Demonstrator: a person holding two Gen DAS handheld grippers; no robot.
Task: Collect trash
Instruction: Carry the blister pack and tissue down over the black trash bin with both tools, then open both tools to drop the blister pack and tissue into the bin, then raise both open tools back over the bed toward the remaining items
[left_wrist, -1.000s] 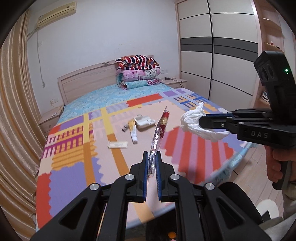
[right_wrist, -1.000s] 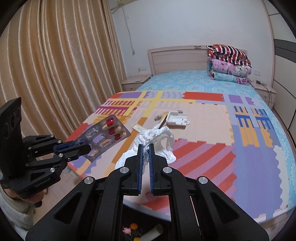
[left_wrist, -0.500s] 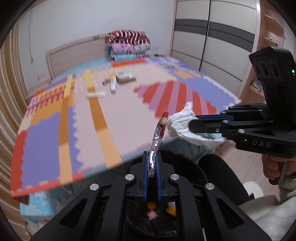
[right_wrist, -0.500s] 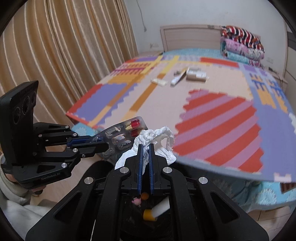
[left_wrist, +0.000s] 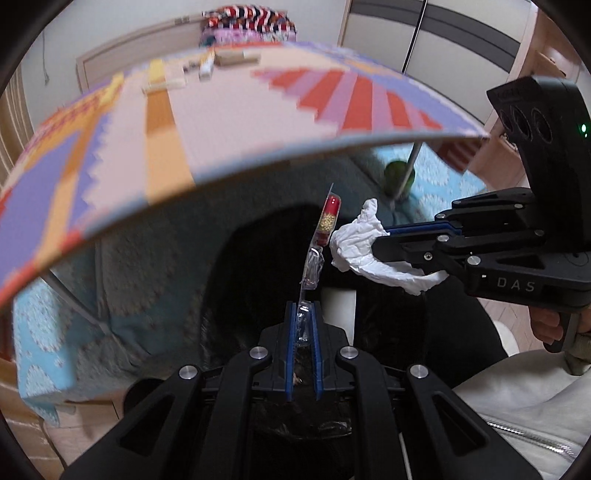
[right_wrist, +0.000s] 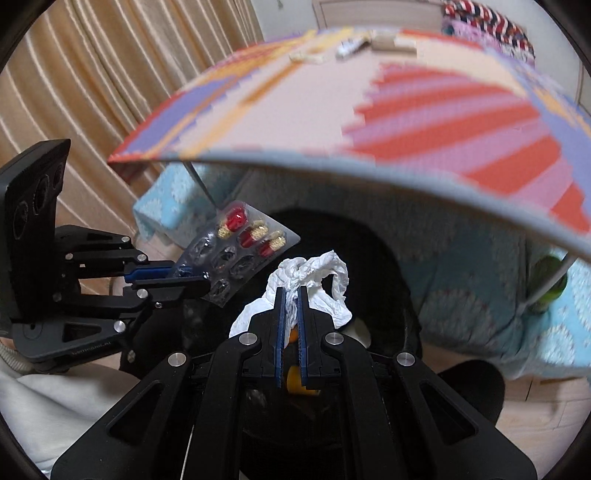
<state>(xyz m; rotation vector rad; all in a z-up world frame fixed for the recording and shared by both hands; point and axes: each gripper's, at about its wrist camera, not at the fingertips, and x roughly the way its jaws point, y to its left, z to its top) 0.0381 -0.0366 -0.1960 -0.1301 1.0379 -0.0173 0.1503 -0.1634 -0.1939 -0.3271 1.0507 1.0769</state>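
Left gripper clamped on the bottom edge of a pill sheet, long axis standing upright. Right gripper pinching a crumpled tissue. Both held off the near edge of the bed mat, over what looks like a black bin, though blur leaves its rim unclear. Tissue just right of the sheet, nearly touching; bin opening straight below both, neither arm clearly closer. More litter at the far edge.

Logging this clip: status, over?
Left gripper shut on pill blister pack. Right gripper shut on crumpled tissue. Both above black bin, path unobstructed.
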